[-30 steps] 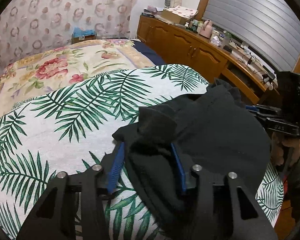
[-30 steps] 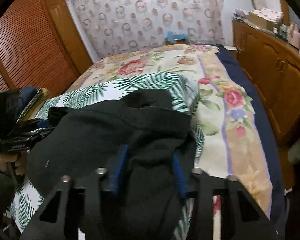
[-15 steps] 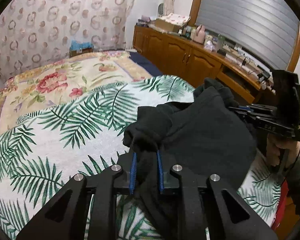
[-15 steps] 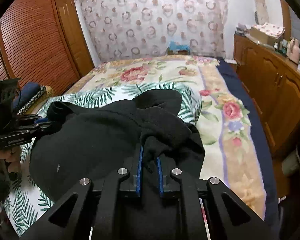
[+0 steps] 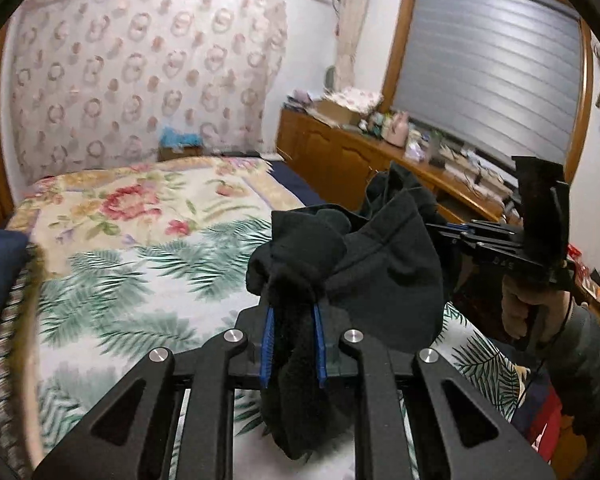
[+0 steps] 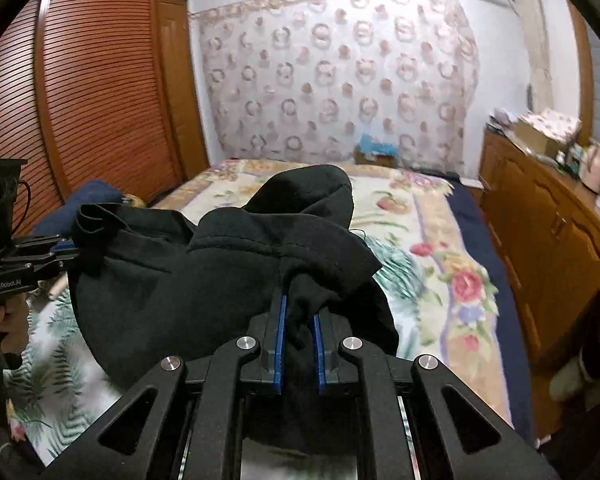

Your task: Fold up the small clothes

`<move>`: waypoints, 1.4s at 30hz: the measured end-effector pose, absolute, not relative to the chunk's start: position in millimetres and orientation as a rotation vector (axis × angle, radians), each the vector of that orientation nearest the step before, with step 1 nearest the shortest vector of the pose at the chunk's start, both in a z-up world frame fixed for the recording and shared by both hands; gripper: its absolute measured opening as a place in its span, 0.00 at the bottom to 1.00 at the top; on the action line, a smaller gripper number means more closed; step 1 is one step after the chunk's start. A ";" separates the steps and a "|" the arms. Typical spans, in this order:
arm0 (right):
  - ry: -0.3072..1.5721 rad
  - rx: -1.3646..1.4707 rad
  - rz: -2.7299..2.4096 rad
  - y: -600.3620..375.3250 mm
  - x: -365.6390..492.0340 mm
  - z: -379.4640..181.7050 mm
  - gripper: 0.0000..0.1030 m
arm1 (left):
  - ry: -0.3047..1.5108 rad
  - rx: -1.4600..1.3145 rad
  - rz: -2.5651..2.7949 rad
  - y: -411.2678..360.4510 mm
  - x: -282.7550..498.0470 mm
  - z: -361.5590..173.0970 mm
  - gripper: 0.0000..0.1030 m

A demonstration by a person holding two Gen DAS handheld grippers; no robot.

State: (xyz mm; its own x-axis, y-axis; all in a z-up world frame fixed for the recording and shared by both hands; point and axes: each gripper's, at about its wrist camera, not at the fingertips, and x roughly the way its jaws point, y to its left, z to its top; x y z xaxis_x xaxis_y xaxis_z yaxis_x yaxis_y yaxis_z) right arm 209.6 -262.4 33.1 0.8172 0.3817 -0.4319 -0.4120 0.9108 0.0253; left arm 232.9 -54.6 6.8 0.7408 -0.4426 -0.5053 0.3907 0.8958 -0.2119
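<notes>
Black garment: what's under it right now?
The black garment hangs between both grippers above the palm-leaf blanket, which shows to either side. The patch of blanket directly beneath is hidden by the fabric.

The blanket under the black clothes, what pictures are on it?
Green palm leaves on white blanket, clearest in the left wrist view.

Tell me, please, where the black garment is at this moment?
The black garment hangs above the palm-leaf blanket at the bed's near end, stretched between the left hand-held gripper, bottom centre of its own view, and the right hand-held gripper.
</notes>
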 end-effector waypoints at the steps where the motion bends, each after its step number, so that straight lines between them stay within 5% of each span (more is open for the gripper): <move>1: 0.438 -0.080 0.440 -253.7 210.4 34.8 0.11 | 0.567 -0.112 -0.439 -41.4 223.8 8.4 0.17; 21: 0.224 -0.242 0.864 -15.8 334.3 92.1 0.11 | 0.382 -0.271 0.016 182.3 139.8 23.6 0.17; 31: 0.337 -0.454 0.913 131.3 449.5 26.2 0.11 | 0.532 -0.388 0.190 244.7 162.0 -65.3 0.17; 36: 0.328 -0.448 0.947 144.4 473.7 25.1 0.12 | 0.505 -0.389 0.213 246.7 169.7 -64.5 0.18; 42: 0.295 -0.301 0.906 115.6 485.2 49.3 0.43 | 0.383 -0.274 0.247 229.6 141.1 -36.2 0.45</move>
State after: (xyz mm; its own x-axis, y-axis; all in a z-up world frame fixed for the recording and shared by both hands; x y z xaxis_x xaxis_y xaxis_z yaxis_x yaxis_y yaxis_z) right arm 485.2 115.6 49.3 0.5825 0.7221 -0.3733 -0.8036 0.5807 -0.1305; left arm 141.1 229.6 -36.2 0.8984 0.1846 -0.3986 -0.2873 0.9334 -0.2152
